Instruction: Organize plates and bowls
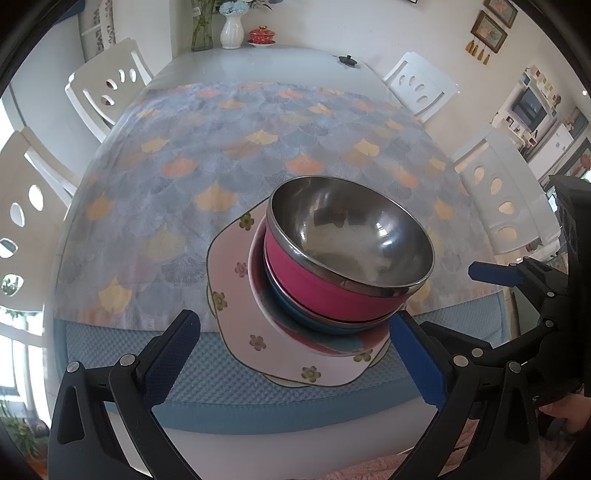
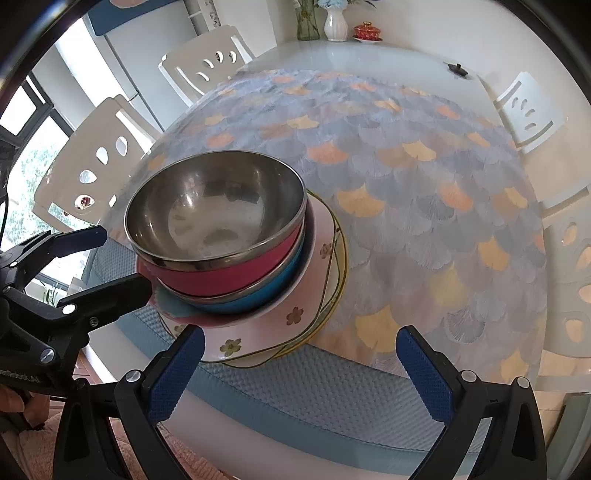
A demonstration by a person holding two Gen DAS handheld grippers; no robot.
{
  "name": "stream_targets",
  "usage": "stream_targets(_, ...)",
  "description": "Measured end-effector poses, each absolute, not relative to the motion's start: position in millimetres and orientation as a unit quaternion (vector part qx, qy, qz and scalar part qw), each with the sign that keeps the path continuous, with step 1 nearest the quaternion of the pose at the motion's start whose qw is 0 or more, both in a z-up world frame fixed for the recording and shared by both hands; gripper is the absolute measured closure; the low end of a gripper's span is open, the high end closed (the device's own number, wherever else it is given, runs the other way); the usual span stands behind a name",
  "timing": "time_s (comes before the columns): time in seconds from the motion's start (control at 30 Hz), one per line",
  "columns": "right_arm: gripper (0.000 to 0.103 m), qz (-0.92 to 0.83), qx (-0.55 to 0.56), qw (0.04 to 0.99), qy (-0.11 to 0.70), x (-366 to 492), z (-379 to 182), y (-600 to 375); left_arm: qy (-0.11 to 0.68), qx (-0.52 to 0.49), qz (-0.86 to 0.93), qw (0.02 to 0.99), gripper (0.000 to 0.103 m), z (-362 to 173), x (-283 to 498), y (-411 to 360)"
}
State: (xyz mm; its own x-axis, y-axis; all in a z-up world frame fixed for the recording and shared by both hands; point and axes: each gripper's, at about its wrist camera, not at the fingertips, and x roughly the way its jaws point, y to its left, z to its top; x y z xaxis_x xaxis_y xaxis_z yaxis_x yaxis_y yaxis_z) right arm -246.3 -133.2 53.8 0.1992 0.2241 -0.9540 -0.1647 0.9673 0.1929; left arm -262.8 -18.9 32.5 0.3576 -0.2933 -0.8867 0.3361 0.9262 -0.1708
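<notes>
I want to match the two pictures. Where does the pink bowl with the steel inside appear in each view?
Left wrist view: the pink bowl is right of centre, on top of the stack.
Right wrist view: the pink bowl is left of centre, on top of the same stack.
Shared landmark: the white vase at the table's far end.

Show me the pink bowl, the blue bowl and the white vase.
pink bowl (image 1: 325, 291): left wrist view, on its outer wall.
blue bowl (image 2: 266, 291): right wrist view, on its outer wall.
white vase (image 1: 231, 31): left wrist view, on its body.
</notes>
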Motion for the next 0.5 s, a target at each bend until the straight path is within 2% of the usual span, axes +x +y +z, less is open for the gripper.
stream_targets(0.5,0.0,0.124,0.028,0.77,0.625,-244.6,51.0,-134.1,0.534,0.026,-0.189,0.823,0.001,31.7,-261.2,-21.0)
